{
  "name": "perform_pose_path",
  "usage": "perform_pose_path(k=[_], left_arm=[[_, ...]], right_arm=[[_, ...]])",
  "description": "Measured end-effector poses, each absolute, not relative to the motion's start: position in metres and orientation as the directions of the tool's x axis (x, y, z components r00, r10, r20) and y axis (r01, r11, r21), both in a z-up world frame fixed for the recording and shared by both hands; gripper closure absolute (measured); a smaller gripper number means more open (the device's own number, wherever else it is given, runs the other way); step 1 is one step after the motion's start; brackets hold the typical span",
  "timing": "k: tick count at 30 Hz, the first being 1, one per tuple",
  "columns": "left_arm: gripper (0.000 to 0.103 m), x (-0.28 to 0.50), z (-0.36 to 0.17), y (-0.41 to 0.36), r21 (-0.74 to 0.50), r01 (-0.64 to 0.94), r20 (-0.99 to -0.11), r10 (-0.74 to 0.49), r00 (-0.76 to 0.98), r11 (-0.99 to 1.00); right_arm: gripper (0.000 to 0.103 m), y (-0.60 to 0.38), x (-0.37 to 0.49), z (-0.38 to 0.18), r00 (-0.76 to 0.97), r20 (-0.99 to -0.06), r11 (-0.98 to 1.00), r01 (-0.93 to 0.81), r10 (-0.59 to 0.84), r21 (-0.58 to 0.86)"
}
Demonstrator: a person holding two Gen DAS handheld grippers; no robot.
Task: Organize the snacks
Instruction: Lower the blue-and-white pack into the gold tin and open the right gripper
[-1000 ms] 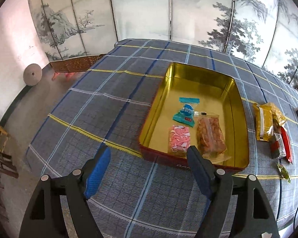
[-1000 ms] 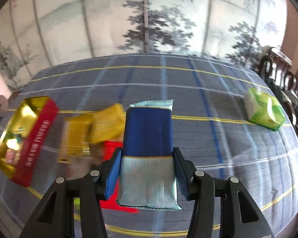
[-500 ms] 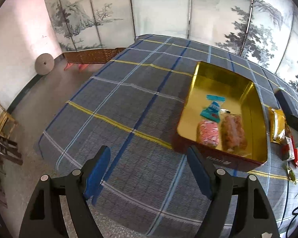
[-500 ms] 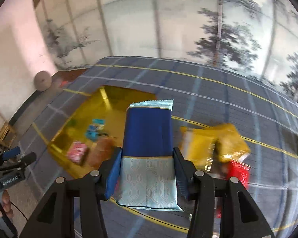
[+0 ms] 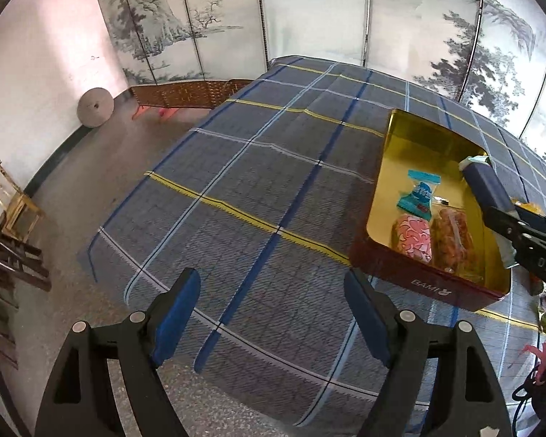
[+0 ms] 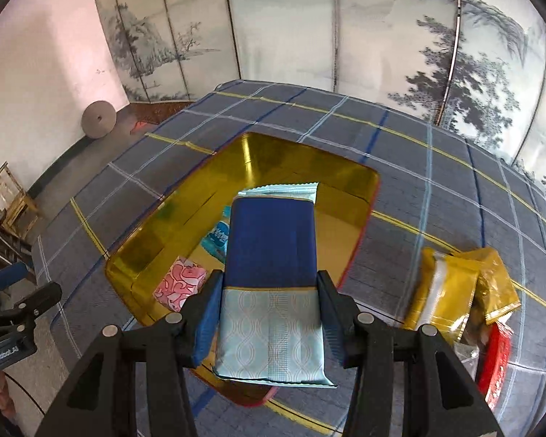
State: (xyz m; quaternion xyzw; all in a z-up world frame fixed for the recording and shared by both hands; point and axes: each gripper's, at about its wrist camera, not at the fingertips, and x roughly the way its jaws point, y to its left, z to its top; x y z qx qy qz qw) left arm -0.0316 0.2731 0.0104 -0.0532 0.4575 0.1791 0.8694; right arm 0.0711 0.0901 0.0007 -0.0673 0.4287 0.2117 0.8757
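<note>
A red tin with a gold inside (image 6: 142,255) sits on the plaid tablecloth. In it lie a teal packet (image 5: 418,196), a pink patterned packet (image 5: 413,238) and a clear bag of orange snacks (image 5: 453,240). My right gripper (image 6: 270,284) is shut on a blue-and-silver snack pack (image 6: 271,240) and holds it above the tin's near half. The left wrist view shows that pack (image 5: 486,185) hanging over the tin's right side (image 5: 411,280). My left gripper (image 5: 271,284) stands open and empty over bare cloth, left of the tin.
To the right of the tin, two gold packs (image 6: 444,298) (image 6: 497,284) and a red pack (image 6: 497,357) lie loose. The table's left edge drops to a stone floor with wooden chairs (image 5: 3,255). A painted folding screen (image 5: 309,18) stands behind the table.
My right gripper swung left with the blue pack, from over the loose snacks to above the tin. My left gripper drew away to the left, so the tin slid to the right of its view.
</note>
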Motion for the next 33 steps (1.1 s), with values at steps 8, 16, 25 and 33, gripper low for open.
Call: perform_pose_path(k=[8, 16, 25, 33], left_arm=[[0.024, -0.034, 0.011, 0.279, 0.071, -0.375, -0.816, 0.270, 0.510, 0.924], [0.024, -0.034, 0.008, 0.280, 0.072, -0.379, -0.820, 0.271, 0.504, 0.923], [0.024, -0.035, 0.007, 0.277, 0.070, -0.373, -0.823, 0.265, 0.503, 0.925], [0.024, -0.035, 0.010, 0.272, 0.071, -0.365, -0.822, 0.262, 0.507, 0.928]], right_arm=[[0.053, 0.103, 0.081, -0.013, 0.524, -0.797, 0.903, -0.425, 0.300, 0.061], [0.053, 0.113, 0.085, -0.023, 0.514, -0.811, 0.902, -0.431, 0.280, 0.038], [0.052, 0.118, 0.084, -0.028, 0.493, -0.819, 0.890, -0.454, 0.295, 0.047], [0.051, 0.115, 0.074, -0.024, 0.503, -0.806, 0.879, -0.475, 0.312, 0.044]])
